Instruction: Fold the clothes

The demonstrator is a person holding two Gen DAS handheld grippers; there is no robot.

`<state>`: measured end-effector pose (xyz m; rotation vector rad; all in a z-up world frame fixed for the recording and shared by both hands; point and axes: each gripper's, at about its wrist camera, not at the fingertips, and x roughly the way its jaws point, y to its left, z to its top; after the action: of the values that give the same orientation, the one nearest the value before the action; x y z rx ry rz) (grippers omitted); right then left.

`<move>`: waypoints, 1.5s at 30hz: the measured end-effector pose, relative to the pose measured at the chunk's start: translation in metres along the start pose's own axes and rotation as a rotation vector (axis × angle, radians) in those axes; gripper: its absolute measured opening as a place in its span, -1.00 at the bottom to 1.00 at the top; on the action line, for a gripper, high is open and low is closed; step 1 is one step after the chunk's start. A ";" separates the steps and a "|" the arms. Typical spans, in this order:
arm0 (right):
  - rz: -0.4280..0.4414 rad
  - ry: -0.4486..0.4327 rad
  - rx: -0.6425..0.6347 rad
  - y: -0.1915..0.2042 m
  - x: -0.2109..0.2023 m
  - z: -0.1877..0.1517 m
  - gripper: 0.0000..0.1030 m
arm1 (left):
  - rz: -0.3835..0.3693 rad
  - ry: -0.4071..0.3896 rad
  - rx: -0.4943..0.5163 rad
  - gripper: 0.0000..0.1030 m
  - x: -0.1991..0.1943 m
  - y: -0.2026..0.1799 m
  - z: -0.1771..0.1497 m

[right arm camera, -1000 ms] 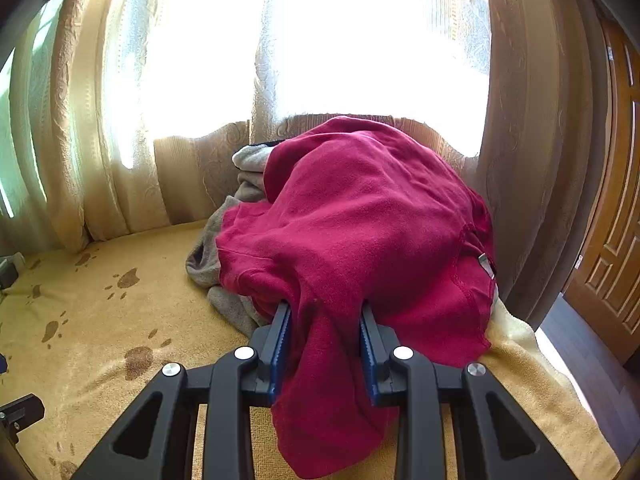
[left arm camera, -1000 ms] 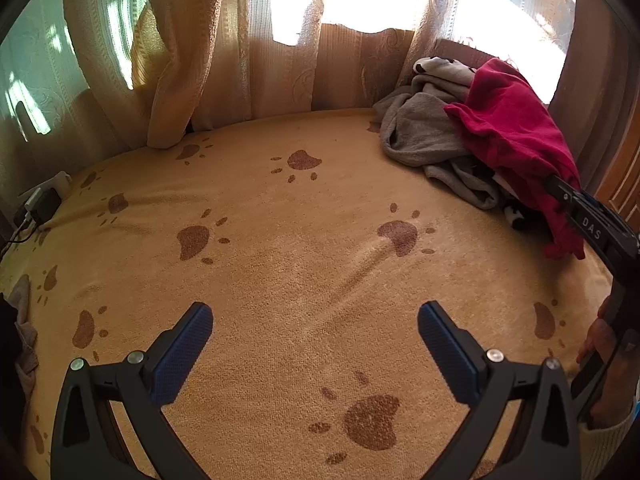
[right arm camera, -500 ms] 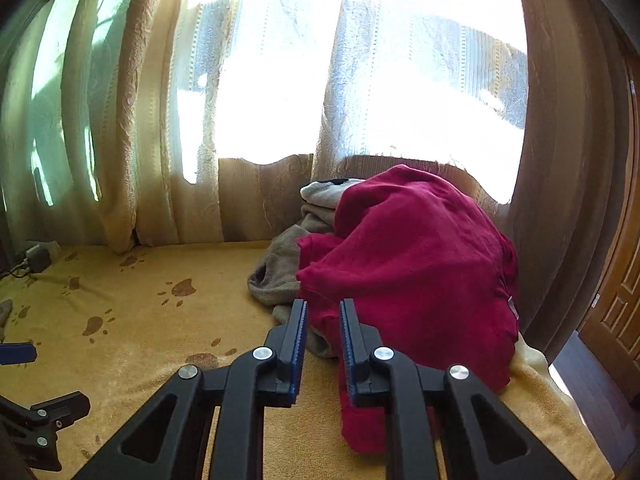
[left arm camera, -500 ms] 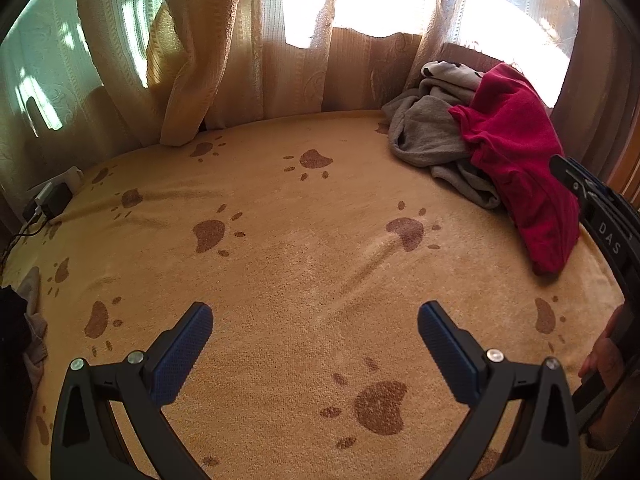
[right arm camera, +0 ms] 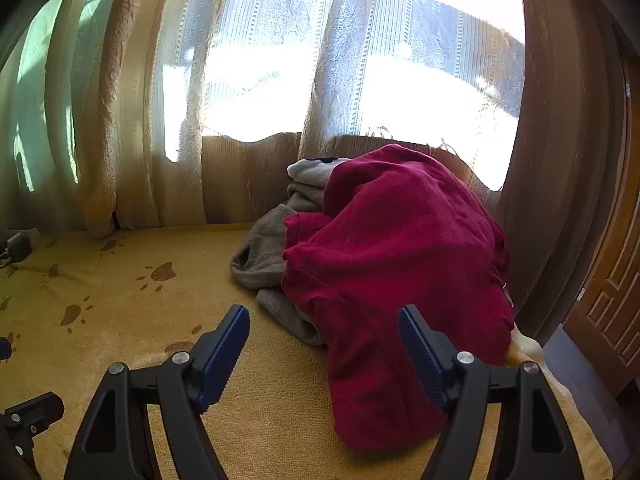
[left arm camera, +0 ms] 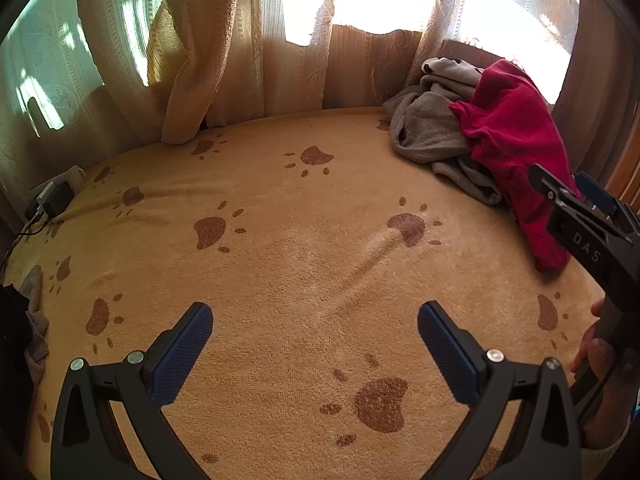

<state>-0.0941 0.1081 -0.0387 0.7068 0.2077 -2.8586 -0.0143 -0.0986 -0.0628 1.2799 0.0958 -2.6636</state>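
Note:
A red garment (right arm camera: 396, 264) lies crumpled over a grey garment (right arm camera: 268, 256) in a pile at the back right of the bed. The pile also shows in the left wrist view, red (left arm camera: 516, 148) over grey (left arm camera: 428, 132). My right gripper (right arm camera: 324, 334) is open and empty, its fingers just in front of the red garment's hanging end. My left gripper (left arm camera: 314, 326) is open and empty above the bare blanket (left arm camera: 280, 248), well left of the pile. The right gripper's body (left arm camera: 588, 240) shows at the left wrist view's right edge.
The bed carries a tan blanket with brown paw prints (right arm camera: 120, 320). Curtains (right arm camera: 260, 100) and a bright window stand behind it. A charger with cables (left arm camera: 52, 200) lies at the back left. Dark and grey cloth (left arm camera: 24, 328) lies at the left edge. A wooden door (right arm camera: 608, 300) is at right.
My right gripper has let go of the red garment, opened wide and pulled back. The garment's end has dropped onto the blanket. The left gripper has stayed open, drifting slightly.

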 end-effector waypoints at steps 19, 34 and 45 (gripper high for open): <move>-0.071 -0.008 -0.055 0.003 0.002 0.000 0.53 | -0.010 -0.002 0.031 1.00 0.004 -0.019 0.006; -0.065 -0.009 -0.030 -0.001 0.001 0.002 0.53 | -0.005 -0.090 0.099 1.00 -0.017 -0.040 0.031; -0.059 0.011 -0.004 -0.006 0.006 0.001 0.53 | -0.019 -0.067 0.109 1.00 -0.012 -0.049 0.026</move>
<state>-0.1011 0.1134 -0.0399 0.7276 0.2399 -2.9093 -0.0364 -0.0524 -0.0383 1.2248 -0.0471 -2.7588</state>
